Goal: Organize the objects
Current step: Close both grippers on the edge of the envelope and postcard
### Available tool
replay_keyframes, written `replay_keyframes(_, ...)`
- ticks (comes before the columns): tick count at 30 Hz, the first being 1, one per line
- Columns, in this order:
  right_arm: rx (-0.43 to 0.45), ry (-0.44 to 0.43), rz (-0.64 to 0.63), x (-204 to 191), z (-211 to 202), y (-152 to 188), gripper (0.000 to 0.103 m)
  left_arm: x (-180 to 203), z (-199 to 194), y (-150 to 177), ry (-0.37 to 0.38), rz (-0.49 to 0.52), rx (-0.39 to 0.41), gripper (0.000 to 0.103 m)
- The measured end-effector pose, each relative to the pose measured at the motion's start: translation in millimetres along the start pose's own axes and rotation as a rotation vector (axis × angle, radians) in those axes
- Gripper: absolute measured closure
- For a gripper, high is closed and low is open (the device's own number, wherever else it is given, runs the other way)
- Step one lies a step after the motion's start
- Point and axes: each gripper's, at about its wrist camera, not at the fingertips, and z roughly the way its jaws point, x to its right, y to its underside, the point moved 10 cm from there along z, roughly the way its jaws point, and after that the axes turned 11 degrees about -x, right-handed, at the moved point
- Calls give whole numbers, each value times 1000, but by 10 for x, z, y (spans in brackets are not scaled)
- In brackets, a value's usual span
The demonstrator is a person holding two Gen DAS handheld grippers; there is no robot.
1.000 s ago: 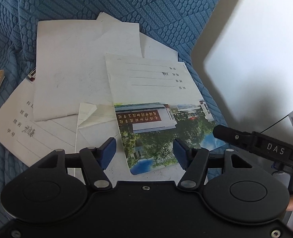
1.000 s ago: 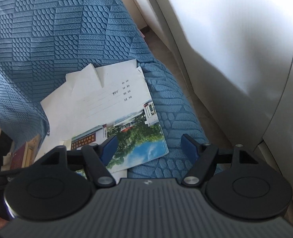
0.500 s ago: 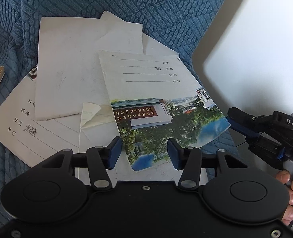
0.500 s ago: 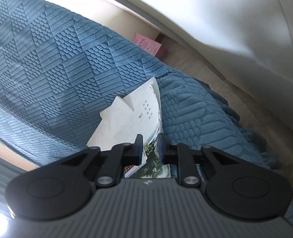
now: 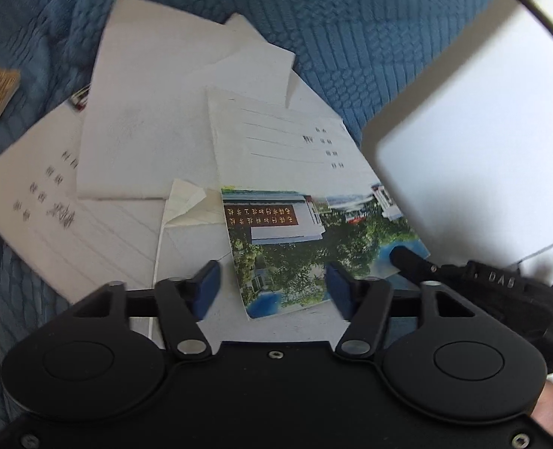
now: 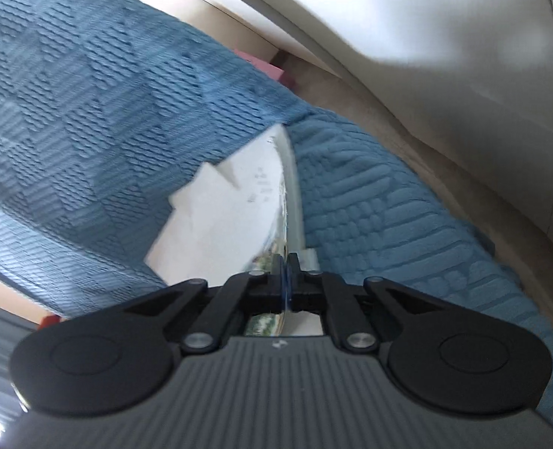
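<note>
A: Gripping confirmed on the right gripper [image 6: 286, 275]: jaws clamped flat on the edge of the photo-cover notebook [image 5: 306, 202], seen edge-on straight ahead of the pads in the right wrist view. In the left wrist view, clamped at the notebook's corner, right of the left gripper.

B: Left gripper [image 5: 272, 286]?

A: Jaws opening, fairly wide, nothing pinched; notebook's near corner lying between and just beyond the blue pads [image 5: 208, 284]. Loose white sheets [image 5: 171, 112] and a second lined exercise book [image 5: 48, 202] spread ahead and to the left, on the blue quilted cover [image 5: 351, 30].

B: Advice for the step?

A: Judged as lifting the notebook off the pile. Keep the clamp well onto the cover, not only the tip; thin booklet likely to sag or fan open. Raise slowly, slide clear of the folded sheet [image 5: 190, 205] beneath. Support the free corner with the left pads if drooping.

B: Writing?

A: "DAS" legible on the right gripper's body. Chinese characters on a brown banner in the cover photo, upside down, not readable; handwritten fields on both books, blurred.
</note>
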Motion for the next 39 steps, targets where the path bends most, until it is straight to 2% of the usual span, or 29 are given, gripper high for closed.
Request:
replay_keyframes(3, 13, -41, 3, -186, -54, 40, 99, -115, -131, -38, 98, -91, 5, 31)
replay_keyframes(6, 23, -76, 26, -345, -99, 79, 99, -219, -239, -52, 217, -191, -8, 24)
replay_keyframes(11, 42, -106, 31, -586, -152, 156, 99, -363, -336, 42, 419, -350, -54, 19)
replay_keyframes(20, 60, -120, 39, -811, -297, 261, 100, -532, -204, 244, 645, -579, -134, 17)
replay_keyframes(24, 71, -124, 42, -864, -422, 296, 100, -535, -138, 287, 691, -634, -143, 25)
replay_keyframes(28, 74, -89, -5, -914, -507, 326, 99, -468, -162, 277, 712, -618, -140, 41)
replay_keyframes(32, 88, -65, -50, -982, -608, 329, 100, -422, -196, 236, 674, -579, -141, 57)
replay_keyframes(34, 95, -64, -56, -1010, -646, 326, 99, -423, -224, 237, 648, -563, -144, 70)
replay_keyframes(39, 110, -20, -117, -1097, -708, 387, 99, -384, -440, 206, 556, -475, -107, 83)
